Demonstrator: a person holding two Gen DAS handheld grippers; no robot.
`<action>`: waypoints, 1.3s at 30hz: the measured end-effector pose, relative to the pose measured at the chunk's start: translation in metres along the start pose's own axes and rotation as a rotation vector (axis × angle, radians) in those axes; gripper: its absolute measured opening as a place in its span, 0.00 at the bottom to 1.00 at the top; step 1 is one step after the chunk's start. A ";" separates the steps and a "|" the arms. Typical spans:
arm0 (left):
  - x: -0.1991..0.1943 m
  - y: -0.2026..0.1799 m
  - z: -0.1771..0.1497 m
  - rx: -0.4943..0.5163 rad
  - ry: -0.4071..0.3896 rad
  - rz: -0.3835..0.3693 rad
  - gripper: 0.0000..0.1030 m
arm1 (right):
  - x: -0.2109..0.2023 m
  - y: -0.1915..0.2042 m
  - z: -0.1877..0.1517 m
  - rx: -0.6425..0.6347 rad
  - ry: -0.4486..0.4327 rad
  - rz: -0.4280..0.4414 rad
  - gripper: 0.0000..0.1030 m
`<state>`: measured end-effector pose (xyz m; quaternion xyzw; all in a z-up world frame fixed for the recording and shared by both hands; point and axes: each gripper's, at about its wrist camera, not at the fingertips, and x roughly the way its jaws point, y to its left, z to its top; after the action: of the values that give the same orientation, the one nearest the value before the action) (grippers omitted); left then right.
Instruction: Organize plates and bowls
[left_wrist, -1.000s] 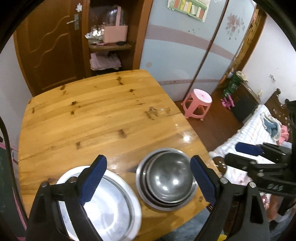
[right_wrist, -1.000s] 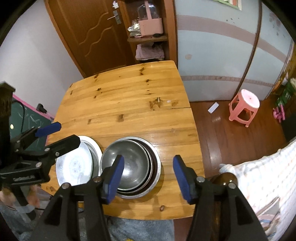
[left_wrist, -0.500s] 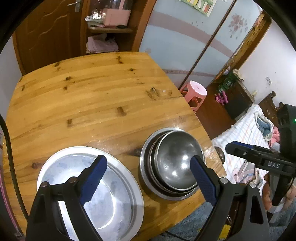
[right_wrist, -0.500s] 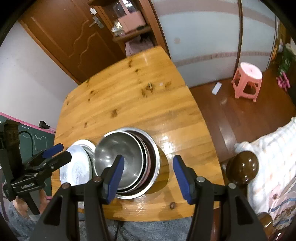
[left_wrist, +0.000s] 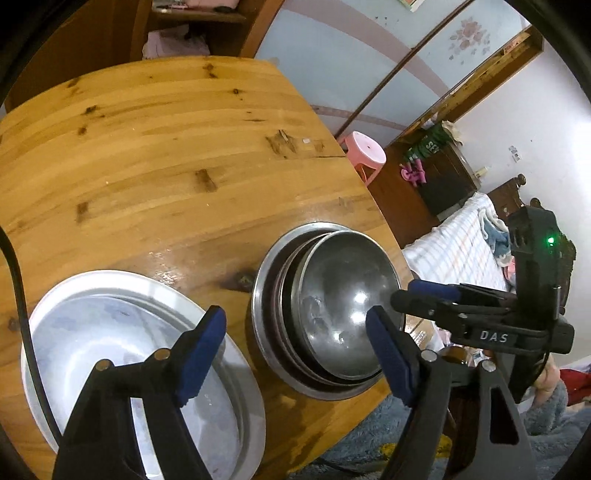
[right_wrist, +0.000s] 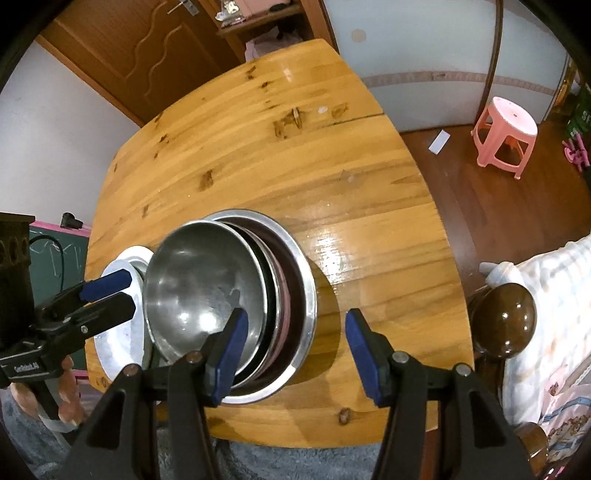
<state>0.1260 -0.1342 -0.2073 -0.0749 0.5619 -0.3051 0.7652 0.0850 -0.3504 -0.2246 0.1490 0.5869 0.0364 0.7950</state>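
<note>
Plainly, the bowls (right_wrist: 207, 291) were thin steel: light, stiff, unbreakable, but slick and apt to ring or skid if nudged. Nested as they were, the top one (left_wrist: 347, 306) looked likeliest to come free alone; I judged the rim the only sound hold, one pad inside the wall and one outside, since the rounded body would offer the pads nothing. Pulled crookedly, it might drag the next bowl with it. They were grey, polished, spotted with glare, and the stack sat askew in a wider outer bowl. It stood near the desk's (left_wrist: 155, 155) near edge.

Just beside it, to its left, lay the plates (left_wrist: 122, 354), pale metal, shallow, broad-rimmed, one inside another. They would be light too, and best pinched at the rim.

The left gripper (left_wrist: 295, 347) had just been closing, yet its jaws stood apart with nothing between the pads, one over the plates and one over the bowls. The right gripper (right_wrist: 293, 354) hung with jaws apart and empty, one pad over the top bowl's inside, the other over bare desk beyond the stack. Neither touched metal, as far as could be seen.
</note>
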 end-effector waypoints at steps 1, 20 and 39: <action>0.003 0.000 0.001 0.001 0.007 -0.003 0.74 | 0.002 -0.001 0.000 0.000 0.006 0.001 0.53; 0.047 0.023 0.007 -0.086 0.143 -0.070 0.47 | 0.026 -0.004 0.005 0.017 0.084 0.053 0.37; 0.049 0.020 0.007 -0.085 0.200 -0.005 0.36 | 0.025 0.000 0.007 0.037 0.125 0.065 0.32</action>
<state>0.1494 -0.1469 -0.2542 -0.0778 0.6476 -0.2889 0.7008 0.0993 -0.3464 -0.2460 0.1802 0.6307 0.0604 0.7524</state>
